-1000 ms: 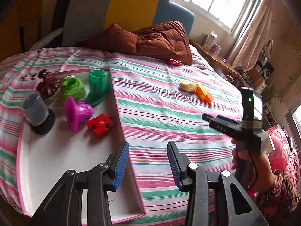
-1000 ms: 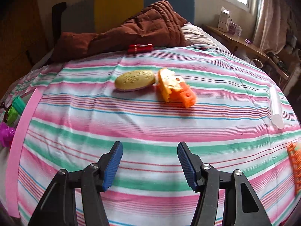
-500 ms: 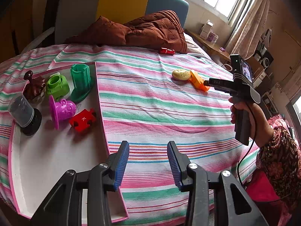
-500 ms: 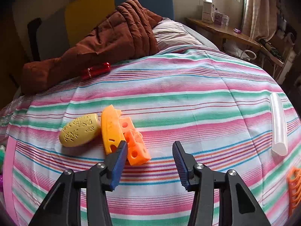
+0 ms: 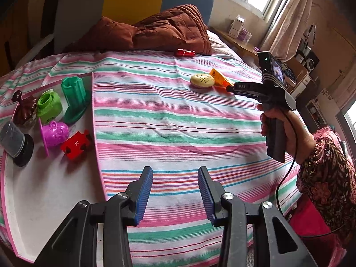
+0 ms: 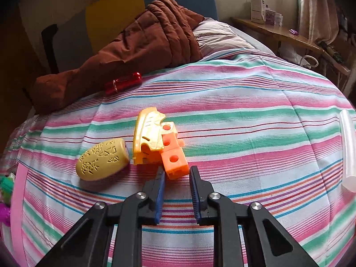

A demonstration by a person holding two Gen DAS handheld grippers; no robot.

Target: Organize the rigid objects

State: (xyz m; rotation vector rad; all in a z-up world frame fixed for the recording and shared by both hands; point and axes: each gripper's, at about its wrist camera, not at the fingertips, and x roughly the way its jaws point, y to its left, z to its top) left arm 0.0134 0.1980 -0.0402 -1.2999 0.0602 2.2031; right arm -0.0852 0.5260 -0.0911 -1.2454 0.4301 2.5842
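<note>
Orange moulded-plastic toy (image 6: 164, 142), built of a cube-studded block and a paler curved shell, lies at centre frame in the right wrist view on the striped cotton bedspread (image 6: 244, 120). It looks light, stiff and smooth, so likely slippery. The right gripper (image 6: 176, 173) has just been closing, and its ribbed blue pads now clamp the block's near square end, the flattest place to hold. A yellow oval perforated plastic case (image 6: 102, 160) lies just beside it at left. The left gripper (image 5: 175, 178) hangs with fingers apart and empty, lower centre of its view, beside the white pink-rimmed tray (image 5: 44, 189) holding sorted toys.
</note>
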